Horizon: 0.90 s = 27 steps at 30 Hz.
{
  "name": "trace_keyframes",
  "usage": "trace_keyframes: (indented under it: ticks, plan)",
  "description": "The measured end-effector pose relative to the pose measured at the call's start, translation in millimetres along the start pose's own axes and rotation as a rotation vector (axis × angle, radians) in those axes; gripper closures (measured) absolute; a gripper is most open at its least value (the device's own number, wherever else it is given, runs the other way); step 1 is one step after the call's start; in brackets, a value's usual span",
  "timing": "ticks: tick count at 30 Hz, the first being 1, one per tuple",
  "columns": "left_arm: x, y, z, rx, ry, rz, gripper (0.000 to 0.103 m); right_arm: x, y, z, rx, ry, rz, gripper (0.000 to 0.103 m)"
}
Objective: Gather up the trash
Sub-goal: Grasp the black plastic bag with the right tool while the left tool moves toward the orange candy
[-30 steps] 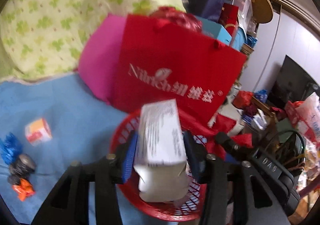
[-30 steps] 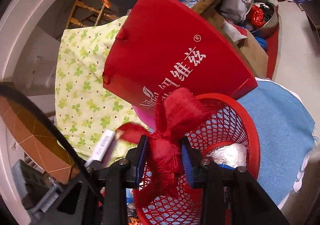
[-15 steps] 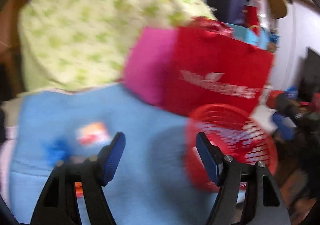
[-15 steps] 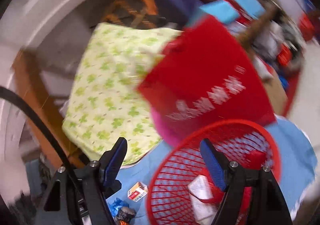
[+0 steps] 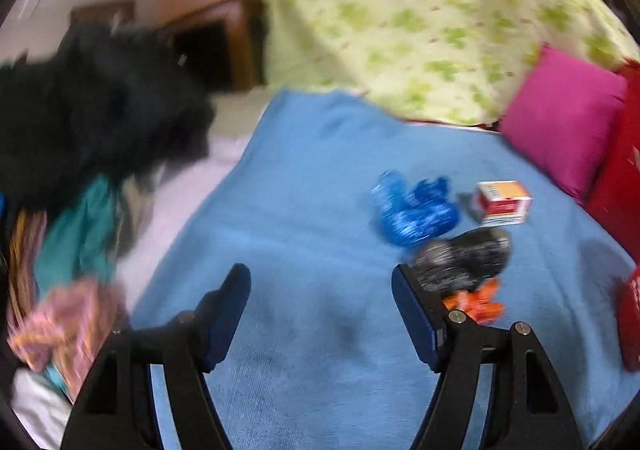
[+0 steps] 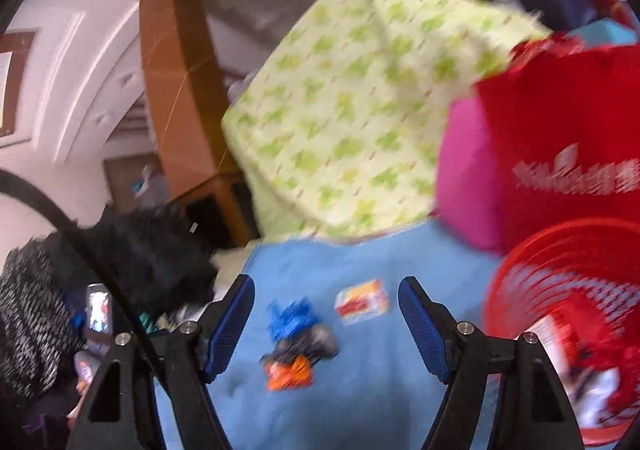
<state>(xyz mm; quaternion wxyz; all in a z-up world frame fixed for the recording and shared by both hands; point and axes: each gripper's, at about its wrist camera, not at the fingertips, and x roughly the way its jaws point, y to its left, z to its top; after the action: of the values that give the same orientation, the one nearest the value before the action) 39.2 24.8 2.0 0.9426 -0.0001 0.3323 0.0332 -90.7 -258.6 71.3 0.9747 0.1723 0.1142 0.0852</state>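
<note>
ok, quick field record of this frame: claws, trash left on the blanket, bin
left claw: open, empty, above the blue blanket
right claw: open, empty
trash on blanket: blue wrapper, small red and white box, black wrapper, orange wrapper, clustered together
bin: red mesh basket at the blanket's right side, some items inside, too blurred to identify
behind bin: red paper bag, pink bag
image quality: motion blur in both views

Nothing here reads clearly. The red bag (image 6: pixel 568 145) carries white lettering, but it's smeared by blur into unreadable streaks. The small box (image 5: pixel 503 202) on the blue cloth (image 5: pixel 320 209) has a red and orange label, its print too small to make out.
</note>
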Motion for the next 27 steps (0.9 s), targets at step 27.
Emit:
trace_keyframes:
  ticks: [27]
  plan:
    - [44,-35,-15,0.142,0.151,-0.236,0.03,291,-38,-81,0.356,0.624,0.029,0.043]
